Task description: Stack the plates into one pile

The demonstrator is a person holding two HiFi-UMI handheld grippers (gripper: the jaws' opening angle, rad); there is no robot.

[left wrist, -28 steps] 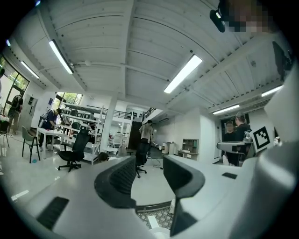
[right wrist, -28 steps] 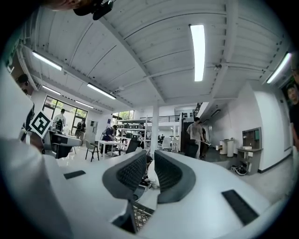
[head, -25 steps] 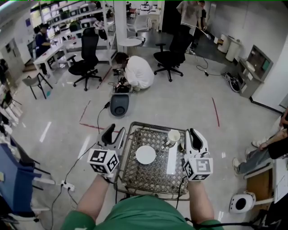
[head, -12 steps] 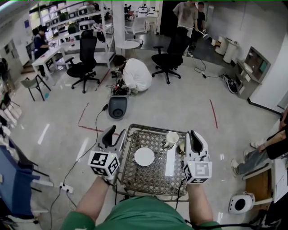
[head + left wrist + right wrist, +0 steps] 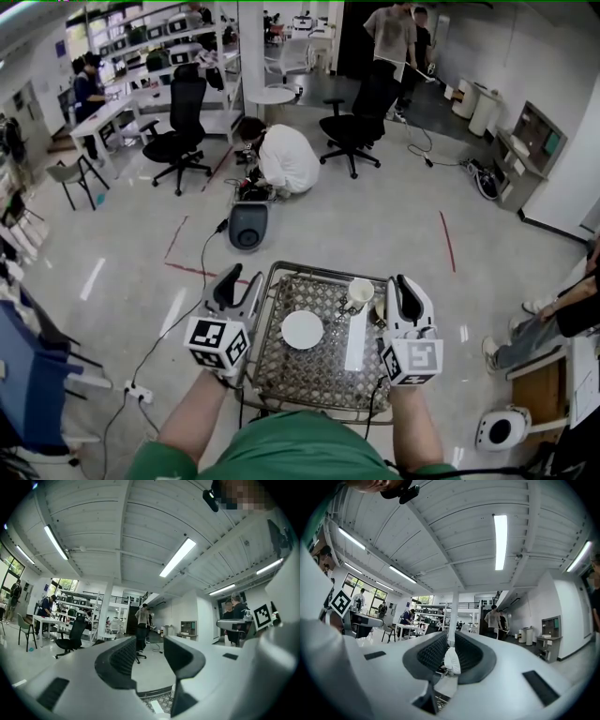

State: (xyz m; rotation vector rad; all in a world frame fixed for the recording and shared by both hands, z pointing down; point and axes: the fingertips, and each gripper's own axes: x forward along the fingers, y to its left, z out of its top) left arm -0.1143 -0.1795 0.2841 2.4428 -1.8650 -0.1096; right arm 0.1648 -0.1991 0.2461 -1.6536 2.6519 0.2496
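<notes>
One white round plate (image 5: 302,330) lies flat near the middle of the woven-top table (image 5: 274,281). A small tan dish (image 5: 379,307) shows partly, just left of my right gripper (image 5: 405,284). That gripper points level over the table's right edge, its jaws a narrow gap apart with nothing between them (image 5: 449,656). My left gripper (image 5: 226,279) is held outside the table's left edge, pointing level, its jaws (image 5: 147,660) apart and empty. Neither gripper touches a plate.
A white cup (image 5: 360,288) stands at the table's far right, with a long white flat piece (image 5: 355,337) lying beside the plate. A person in white (image 5: 286,155) crouches on the floor beyond the table near a grey device (image 5: 247,225). Office chairs (image 5: 180,131) and cables lie farther off.
</notes>
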